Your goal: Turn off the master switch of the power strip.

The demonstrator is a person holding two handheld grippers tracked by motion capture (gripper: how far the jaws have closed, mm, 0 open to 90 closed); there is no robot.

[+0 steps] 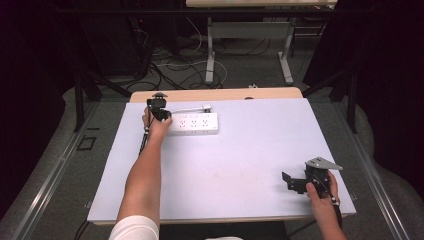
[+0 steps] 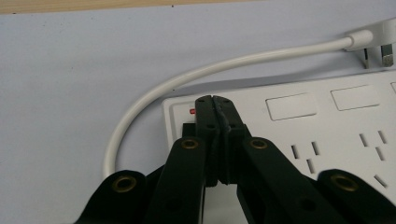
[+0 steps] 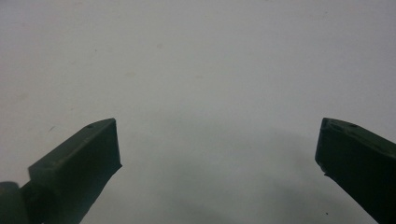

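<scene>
Left gripper (image 2: 215, 99): jaws closed together, tips pressing the switch end of the white plastic power strip (image 2: 299, 135).
Right gripper (image 3: 219, 149): idling wide open, holding nothing.
Strip: lying at the table's (image 1: 240, 165) far left; rigid, light, likely sliding; gripping its long edges is advisable.

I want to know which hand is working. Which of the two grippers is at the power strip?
The left gripper. Its jaws are shut, tips over the switch end of the white power strip. The right gripper sits apart with jaws open above the bare table.
</scene>
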